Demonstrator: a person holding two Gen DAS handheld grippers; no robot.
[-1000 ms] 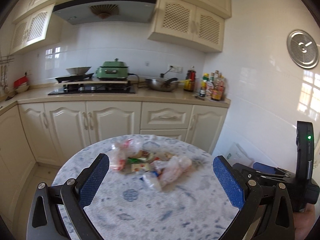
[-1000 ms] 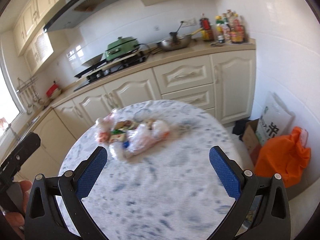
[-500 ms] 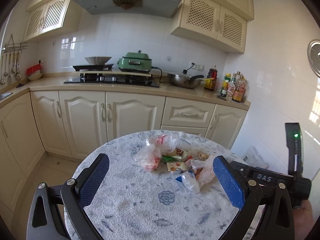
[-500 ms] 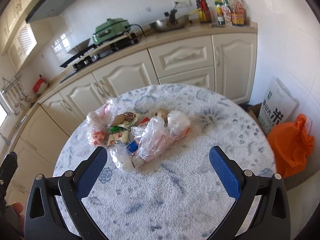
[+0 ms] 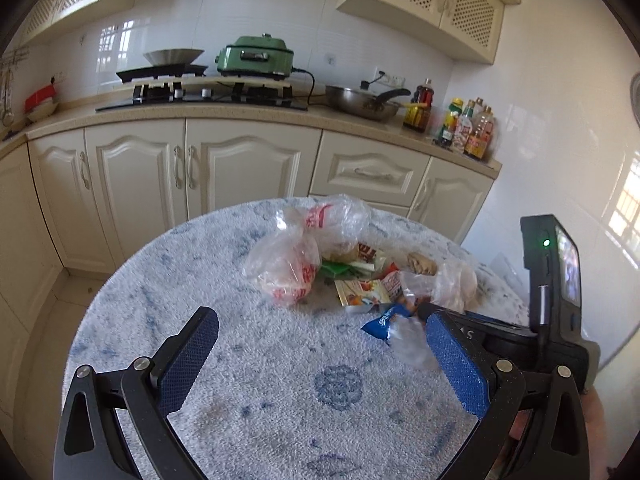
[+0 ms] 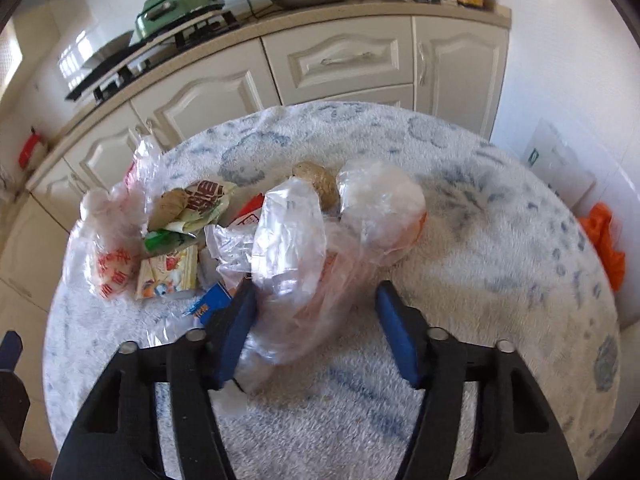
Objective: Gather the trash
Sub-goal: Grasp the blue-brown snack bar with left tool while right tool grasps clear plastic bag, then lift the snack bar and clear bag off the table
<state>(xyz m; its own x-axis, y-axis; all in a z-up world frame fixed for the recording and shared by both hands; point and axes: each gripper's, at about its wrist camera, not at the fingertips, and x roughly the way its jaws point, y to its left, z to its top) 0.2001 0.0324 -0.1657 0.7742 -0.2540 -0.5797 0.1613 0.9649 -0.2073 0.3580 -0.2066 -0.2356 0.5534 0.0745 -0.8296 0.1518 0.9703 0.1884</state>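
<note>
On the round table (image 5: 168, 280) w/ its blue-patterned white cloth, the trash sat in one loose heap toward the far-middle. Going L to R in the right wrist view: a clear bag w/ red print (image 6: 110, 248), then a green wrapper (image 6: 168, 240) and a yellow snack packet (image 6: 168, 272) just beside it, a small blue wrapper (image 6: 210, 302) at the near edge, then a big crumpled clear bag (image 6: 296, 264) and a rounder clear bag w/ orange showing through (image 6: 380, 208) touching it on the right.

Left gripper (image 5: 316, 360) hung over bare cloth, jaws wide apart, nothing between them; the heap lay ahead and slightly right of it.

Right gripper (image 6: 316, 332) was down at the heap w/ the big crumpled clear bag between its pads. Left pad looked to be touching the plastic, right pad was apart from it w/ cloth showing in the gap, so jaws not clamped yet.

Step in hand, as I read it: first grab, right side going for the big bag. Next move prob. calls for closing fully on the bunched plastic, low enough to catch more than a thin fold, then lifting w/o dragging the blue wrapper or neighbours off the table. An orange bag (image 6: 604, 240) on the floor to the right might be the drop spot; can't tell.
</note>
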